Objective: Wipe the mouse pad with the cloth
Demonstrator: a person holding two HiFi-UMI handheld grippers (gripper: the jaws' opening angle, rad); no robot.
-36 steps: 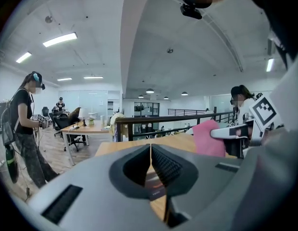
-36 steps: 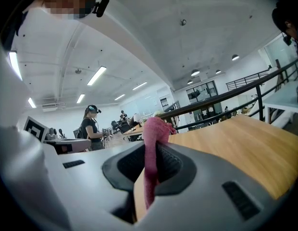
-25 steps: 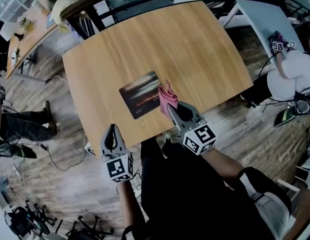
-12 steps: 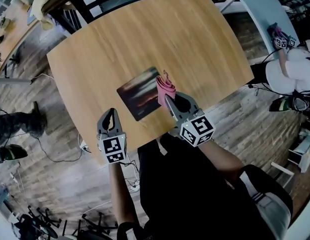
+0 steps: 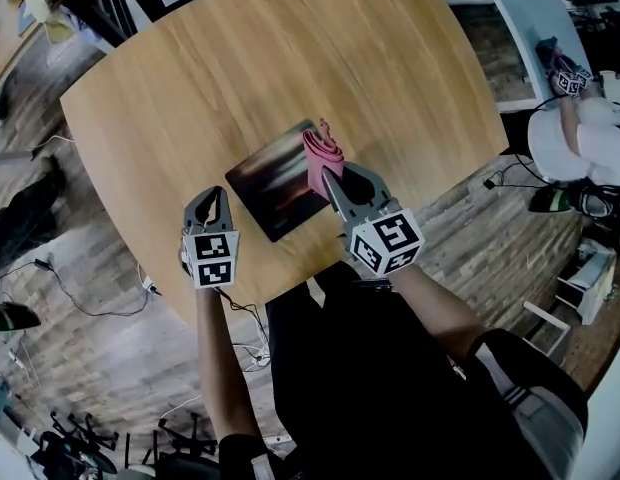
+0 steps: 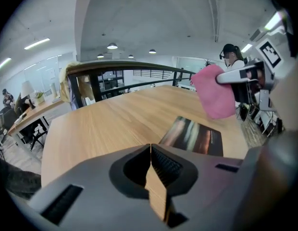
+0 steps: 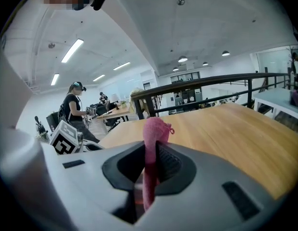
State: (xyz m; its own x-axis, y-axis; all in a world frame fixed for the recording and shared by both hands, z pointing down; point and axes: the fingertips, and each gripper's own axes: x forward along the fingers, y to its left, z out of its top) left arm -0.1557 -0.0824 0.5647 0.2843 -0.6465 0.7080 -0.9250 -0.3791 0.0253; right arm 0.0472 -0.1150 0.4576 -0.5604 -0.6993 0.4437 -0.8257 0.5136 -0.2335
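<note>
A dark mouse pad [image 5: 275, 176] with a streaky print lies flat on the round wooden table [image 5: 210, 78], near its front edge. My right gripper [image 5: 333, 174] is shut on a pink cloth [image 5: 321, 154], which it holds over the pad's right end. The right gripper view shows the cloth [image 7: 153, 143] pinched upright between the jaws. My left gripper [image 5: 208, 206] hangs shut and empty over the table edge, left of the pad. In the left gripper view the pad [image 6: 193, 134] lies ahead to the right, with the cloth [image 6: 215, 90] above it.
A white desk [image 5: 525, 28] stands at the right with another person [image 5: 590, 133] working at it. A dark railing [image 6: 125, 71] runs behind the table. Cables [image 5: 50, 298] trail over the wooden floor at the left. A person [image 7: 72, 109] stands in the background.
Both grippers have moved up over the table. The right one has carried the pink cloth further over the pad's right end; the left has come from off the edge to beside the pad.
</note>
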